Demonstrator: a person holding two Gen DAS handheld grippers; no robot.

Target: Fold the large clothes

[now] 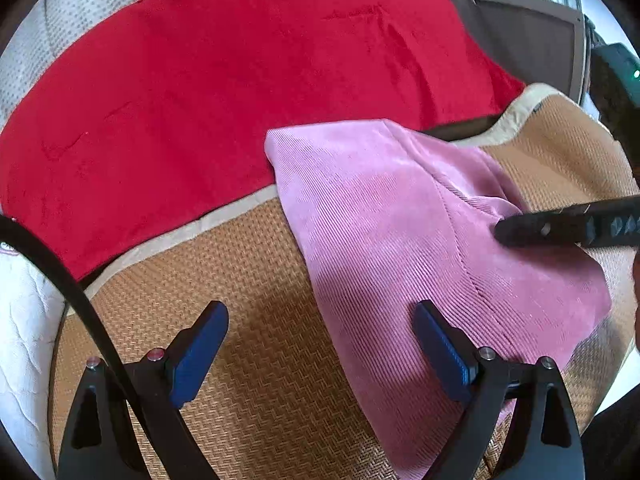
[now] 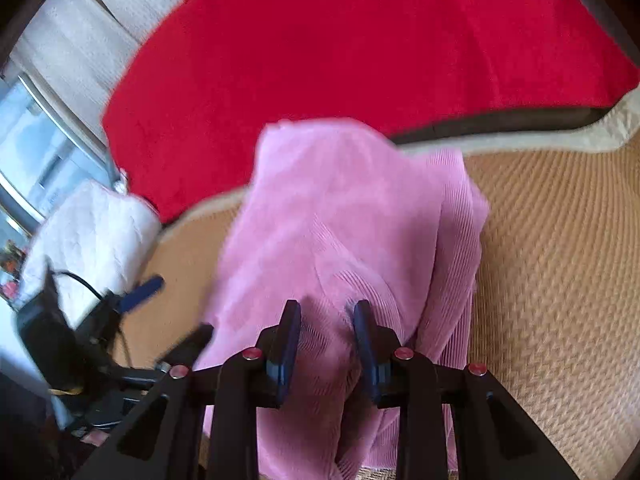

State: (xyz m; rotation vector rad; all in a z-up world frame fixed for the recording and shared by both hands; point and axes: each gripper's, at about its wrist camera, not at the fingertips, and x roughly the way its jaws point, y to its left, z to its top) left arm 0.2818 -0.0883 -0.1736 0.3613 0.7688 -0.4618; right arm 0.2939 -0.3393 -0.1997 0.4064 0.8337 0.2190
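A pink corduroy garment (image 1: 400, 216) is spread on a woven rattan mat (image 1: 248, 280), its far edge laid over a red blanket (image 1: 224, 80). The left gripper (image 1: 320, 344) is held wide apart, nothing between its blue pads (image 1: 200, 344), one pad over the mat, the other over the garment. A raised fold of the garment is pinched by the right gripper (image 2: 327, 336), seen amid motion blur.
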